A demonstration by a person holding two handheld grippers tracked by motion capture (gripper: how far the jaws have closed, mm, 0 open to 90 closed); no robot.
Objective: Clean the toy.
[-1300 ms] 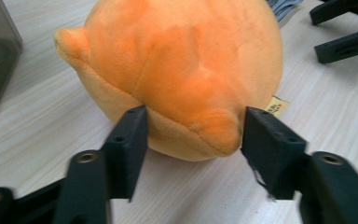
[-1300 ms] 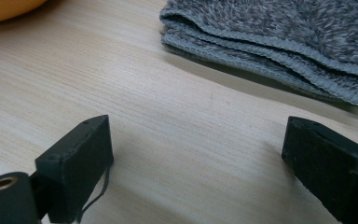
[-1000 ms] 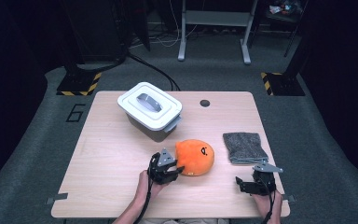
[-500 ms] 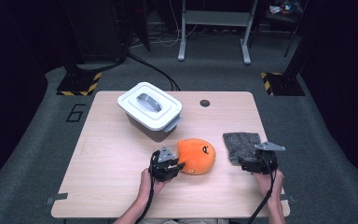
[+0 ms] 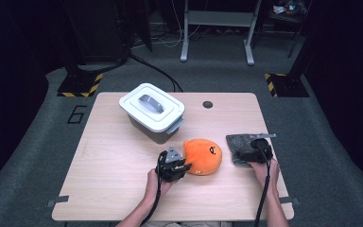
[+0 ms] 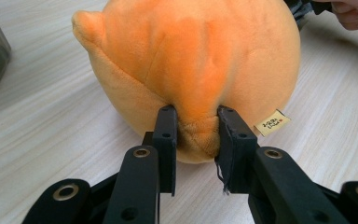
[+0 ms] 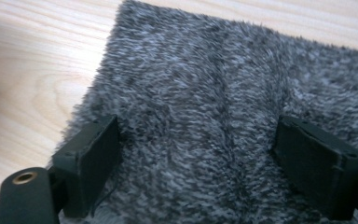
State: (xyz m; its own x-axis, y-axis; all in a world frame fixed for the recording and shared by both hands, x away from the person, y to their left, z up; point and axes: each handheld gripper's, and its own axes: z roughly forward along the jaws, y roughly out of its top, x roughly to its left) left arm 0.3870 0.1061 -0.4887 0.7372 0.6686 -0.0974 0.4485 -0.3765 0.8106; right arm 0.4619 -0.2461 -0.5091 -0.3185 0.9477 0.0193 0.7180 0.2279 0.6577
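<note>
Left hand-held gripper [image 6: 193, 135] pinches a fold of the round orange plush toy [image 6: 191, 65], anchoring it; right hand-held gripper [image 7: 196, 163], jaws wide and just narrowing, straddles the shaggy grey cloth [image 7: 228, 112] on the table [image 5: 108, 156].

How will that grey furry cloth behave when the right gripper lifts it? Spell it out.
The grey furry cloth lies flat on the table, so it will probably droop from the right gripper. Its deep pile suggests a light, non-slippery piece. Being flat, it should neither roll nor tip.

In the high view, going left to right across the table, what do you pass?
White-lidded grey plastic storage box → left gripper shut on the round orange plush toy → folded grey fuzzy cloth → right gripper, open over that cloth.
</note>
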